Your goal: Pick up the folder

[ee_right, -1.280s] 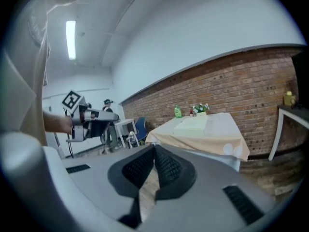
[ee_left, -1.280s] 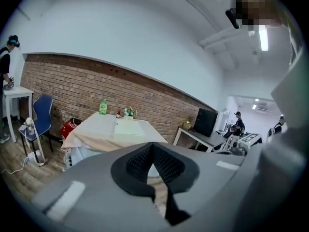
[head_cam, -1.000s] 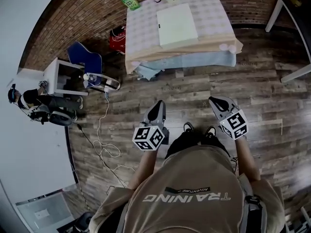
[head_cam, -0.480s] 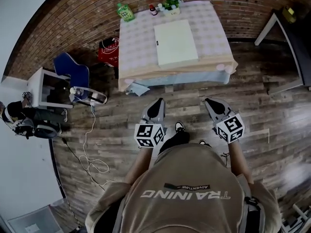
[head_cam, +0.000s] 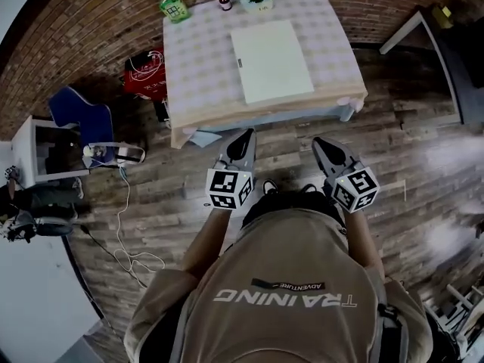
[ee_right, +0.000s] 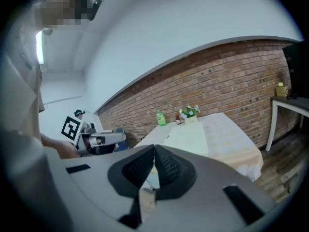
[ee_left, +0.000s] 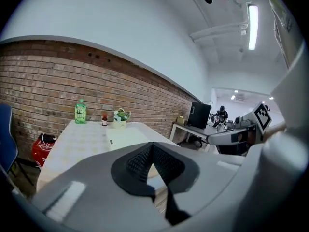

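Left gripper [head_cam: 243, 136] and right gripper [head_cam: 322, 144], jaws closed, empty, short of the table [head_cam: 198, 78]: open up, then pinch the folder [head_cam: 271, 60] at its near edge.

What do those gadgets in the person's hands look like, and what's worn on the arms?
The left gripper and right gripper are pale grey, tapering shells. Each carries a white cube printed with black square markers. Their pads are black and finely ribbed. The person wears a tan short-sleeved T-shirt with white lettering.
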`<action>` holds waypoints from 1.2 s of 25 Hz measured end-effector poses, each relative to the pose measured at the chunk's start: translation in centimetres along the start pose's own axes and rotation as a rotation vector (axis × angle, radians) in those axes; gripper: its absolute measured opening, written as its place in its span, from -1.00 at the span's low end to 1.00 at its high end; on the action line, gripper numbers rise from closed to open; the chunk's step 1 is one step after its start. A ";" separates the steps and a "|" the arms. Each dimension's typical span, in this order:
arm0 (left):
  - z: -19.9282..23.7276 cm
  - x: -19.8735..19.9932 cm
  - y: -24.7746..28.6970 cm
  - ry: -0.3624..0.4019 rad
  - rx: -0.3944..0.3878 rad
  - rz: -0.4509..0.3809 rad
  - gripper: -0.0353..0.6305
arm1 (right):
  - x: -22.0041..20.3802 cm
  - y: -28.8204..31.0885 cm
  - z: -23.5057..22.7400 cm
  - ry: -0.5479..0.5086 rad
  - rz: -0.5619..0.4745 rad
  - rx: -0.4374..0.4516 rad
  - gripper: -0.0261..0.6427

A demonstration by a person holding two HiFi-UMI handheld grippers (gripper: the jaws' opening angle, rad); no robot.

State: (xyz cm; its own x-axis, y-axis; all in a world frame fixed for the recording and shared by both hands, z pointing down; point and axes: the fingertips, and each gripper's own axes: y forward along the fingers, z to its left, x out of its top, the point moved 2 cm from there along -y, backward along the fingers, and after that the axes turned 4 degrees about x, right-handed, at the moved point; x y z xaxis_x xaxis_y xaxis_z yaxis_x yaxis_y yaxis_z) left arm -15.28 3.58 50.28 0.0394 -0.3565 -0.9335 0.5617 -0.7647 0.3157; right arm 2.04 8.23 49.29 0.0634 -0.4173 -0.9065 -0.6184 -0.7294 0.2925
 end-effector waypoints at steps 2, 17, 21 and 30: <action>0.6 -0.3 0.6 -0.030 0.001 0.007 -0.88 | 0.6 1.5 -0.2 -0.021 0.018 0.003 -0.89; 6.4 -0.2 6.3 -0.046 0.137 0.097 -0.88 | 3.0 13.3 -6.2 -0.043 0.066 0.145 -0.89; 8.7 2.1 9.3 -0.055 0.204 0.114 -0.88 | 5.2 15.6 -11.4 -0.094 0.091 0.159 -0.89; 12.5 4.6 16.8 -0.044 0.316 0.188 -0.88 | 7.4 19.2 -22.6 -0.010 0.122 0.166 -0.89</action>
State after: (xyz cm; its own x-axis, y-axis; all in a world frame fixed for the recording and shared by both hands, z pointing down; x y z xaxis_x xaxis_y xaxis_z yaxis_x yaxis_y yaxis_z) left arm -15.97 -17.62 53.39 0.0780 -0.5239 -0.8482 0.2644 -0.8095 0.5242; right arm 8.28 -21.12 55.11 -0.0269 -0.4907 -0.8709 -0.7415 -0.5745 0.3466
